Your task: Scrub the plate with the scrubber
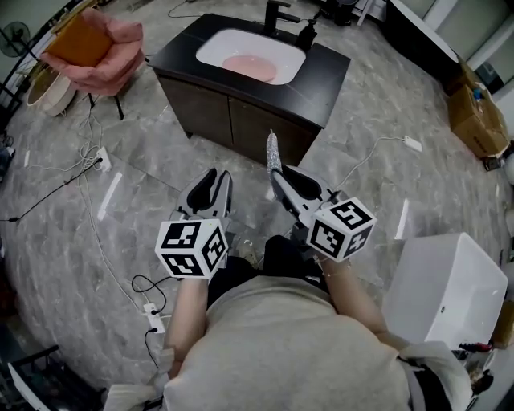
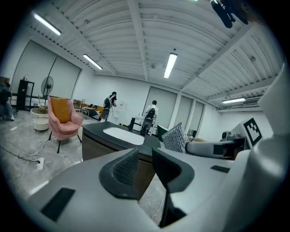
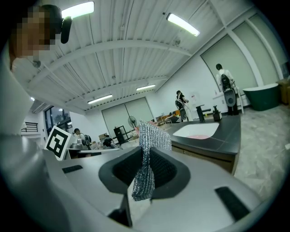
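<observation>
- Left tongs (image 1: 215,178): held low over the grey marble floor (image 1: 120,160), in front of the cabinet. Jaws are apart by a narrow gap, with nothing between them.
- Right tongs (image 1: 277,172): beside the left pair, jaws clamped on the scrubber.
- Scrubber (image 3: 152,136): silver mesh, pinched at its lower part. The upper part stands above the jaw tips, and a short end hangs below.
- Plate (image 1: 250,66): pink, lying in the white sink (image 1: 213,44), well apart from both tongs.
- Surface (image 1: 329,76): dark cabinet top around the sink, carrying a black faucet (image 1: 277,14) and a dispenser bottle (image 1: 306,34).
- Pink armchair (image 1: 112,56): far left, with an orange cushion.
- White tub (image 1: 450,289): at the person's right.
</observation>
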Motion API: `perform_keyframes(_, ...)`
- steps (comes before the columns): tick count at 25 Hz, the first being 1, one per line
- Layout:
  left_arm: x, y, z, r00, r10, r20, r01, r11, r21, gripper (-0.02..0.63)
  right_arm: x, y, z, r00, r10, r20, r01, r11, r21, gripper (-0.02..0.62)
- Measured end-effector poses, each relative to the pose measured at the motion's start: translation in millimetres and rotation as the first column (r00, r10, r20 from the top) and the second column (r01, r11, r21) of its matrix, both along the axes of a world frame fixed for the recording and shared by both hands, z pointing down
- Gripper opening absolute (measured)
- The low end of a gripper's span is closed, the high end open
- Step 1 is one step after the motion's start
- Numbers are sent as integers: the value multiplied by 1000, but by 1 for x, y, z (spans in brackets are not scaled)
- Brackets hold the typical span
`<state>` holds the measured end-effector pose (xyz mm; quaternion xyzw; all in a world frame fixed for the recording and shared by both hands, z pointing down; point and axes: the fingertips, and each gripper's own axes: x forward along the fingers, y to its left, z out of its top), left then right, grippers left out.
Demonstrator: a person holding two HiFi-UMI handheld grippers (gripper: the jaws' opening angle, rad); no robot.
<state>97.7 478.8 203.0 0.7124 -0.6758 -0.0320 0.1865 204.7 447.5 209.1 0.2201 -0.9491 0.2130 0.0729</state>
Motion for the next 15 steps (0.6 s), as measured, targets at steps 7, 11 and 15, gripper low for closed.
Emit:
perform_keyframes(7,-18,-19,15,999,15,-33,-15,1000,-14,87,-19,-26,13,999,6,-35,-7,1000,-17,74)
perform_keyframes(11,-38,-42,16,1000,-5,-15,5,1000,-19,87,-43,-49,19,999,-24,-33,23,999,-31,74)
perform_keyframes(15,-64,-70,12,999,-37,-5,37,999,-18,87,-69,-86,16,999,-47,-23,47,999,-21,74)
